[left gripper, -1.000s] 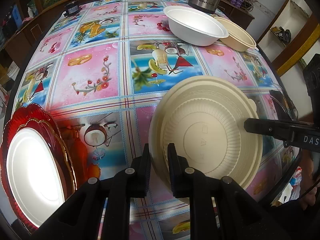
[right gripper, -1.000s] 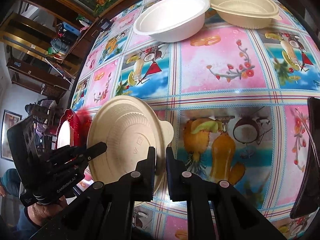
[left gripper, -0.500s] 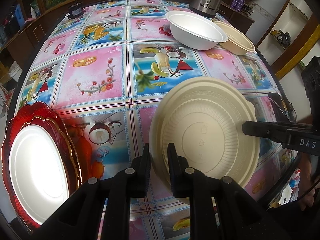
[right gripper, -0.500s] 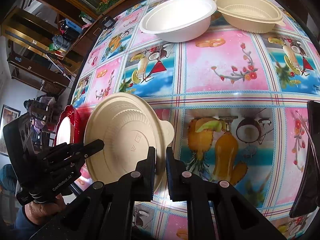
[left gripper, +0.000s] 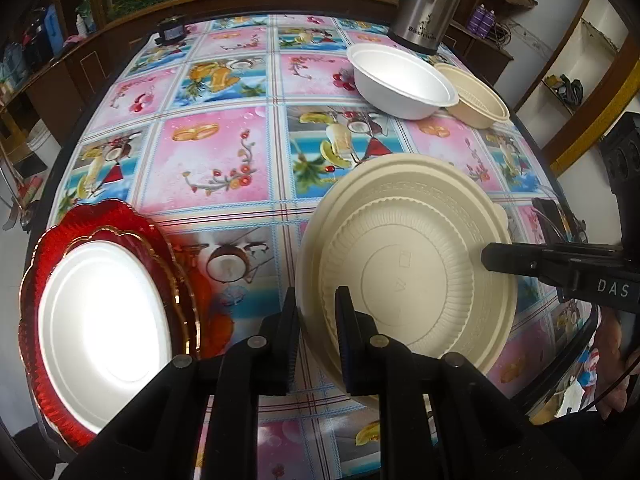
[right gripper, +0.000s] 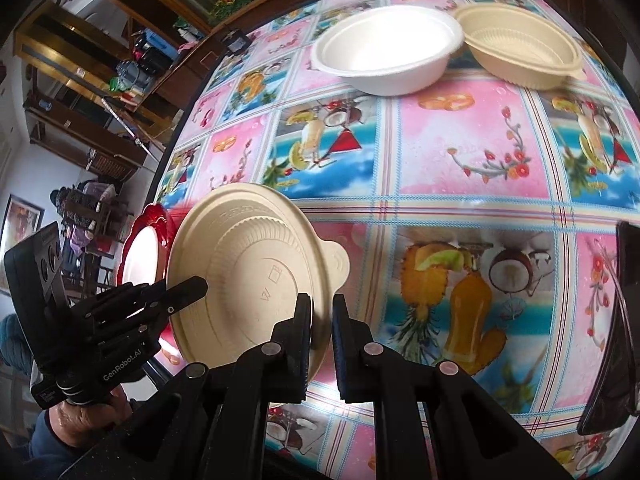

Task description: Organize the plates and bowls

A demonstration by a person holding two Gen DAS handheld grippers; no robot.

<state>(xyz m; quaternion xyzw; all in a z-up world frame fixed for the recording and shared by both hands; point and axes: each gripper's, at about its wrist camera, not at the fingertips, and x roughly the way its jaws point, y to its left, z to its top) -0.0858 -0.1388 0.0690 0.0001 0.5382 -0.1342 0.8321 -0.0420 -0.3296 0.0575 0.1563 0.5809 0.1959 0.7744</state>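
A cream ribbed plate [left gripper: 408,276], bottom up, is held above the table by both grippers. My left gripper [left gripper: 318,312] is shut on its left rim. My right gripper [right gripper: 322,320] is shut on its right rim, near the tab; the plate also shows in the right wrist view [right gripper: 256,276]. A white bowl [left gripper: 400,80] and a cream bowl [left gripper: 476,100] stand side by side at the far right of the table. A white plate [left gripper: 100,328] lies on a red scalloped plate [left gripper: 40,248] at the near left.
The table [left gripper: 224,152] has a bright fruit-patterned cloth. A steel kettle [left gripper: 428,4] stands behind the bowls. A dark phone-like object [right gripper: 616,340] lies at the table's right edge. Wooden cabinets surround the table.
Both grippers have lifted the cream plate higher and drawn back from the table. The bowls and the red plate have not moved.
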